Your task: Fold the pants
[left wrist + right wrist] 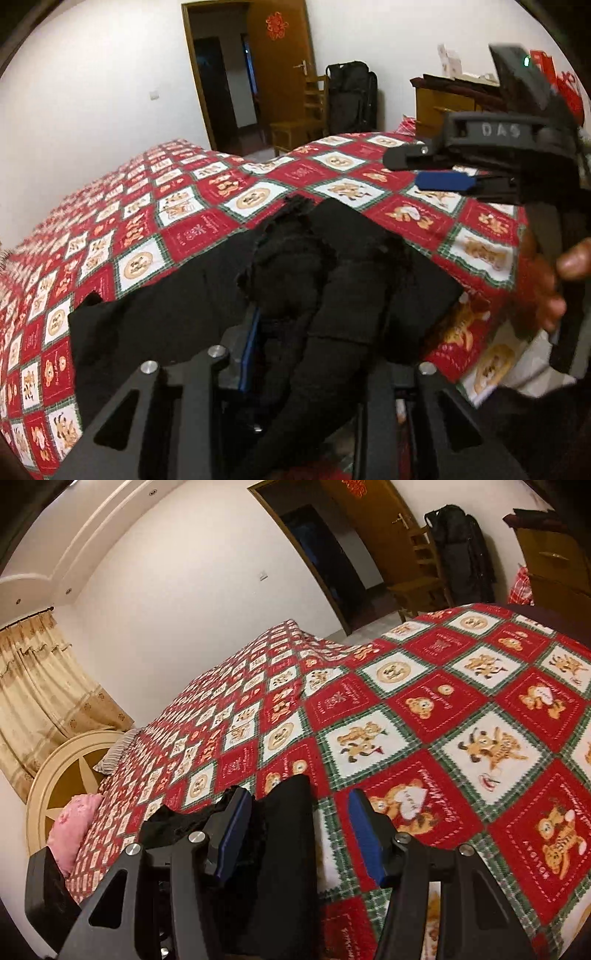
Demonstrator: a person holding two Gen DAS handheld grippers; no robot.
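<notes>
- Left gripper (314, 354): matte black finger arms with triangular cut-outs, silver round screw heads, blue pad edge.
- Right gripper (299, 834): same black frame, blue rectangular pads (364, 838), silver screws; housing marked "DAS" in the left wrist view.

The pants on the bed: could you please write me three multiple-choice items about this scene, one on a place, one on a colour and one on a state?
1. Where do the pants lie?
A. on the quilt
B. on a hanger
C. in a basket

2. What colour are the pants?
A. white
B. black
C. yellow

3. How does the door stand?
A. shut
B. hidden by a curtain
C. open

Answers:
1 A: the checked red quilt shows all around the cloth.
2 B: the whole heap is plain black.
3 C: the door is swung aside and the dark doorway beside it shows.
</notes>
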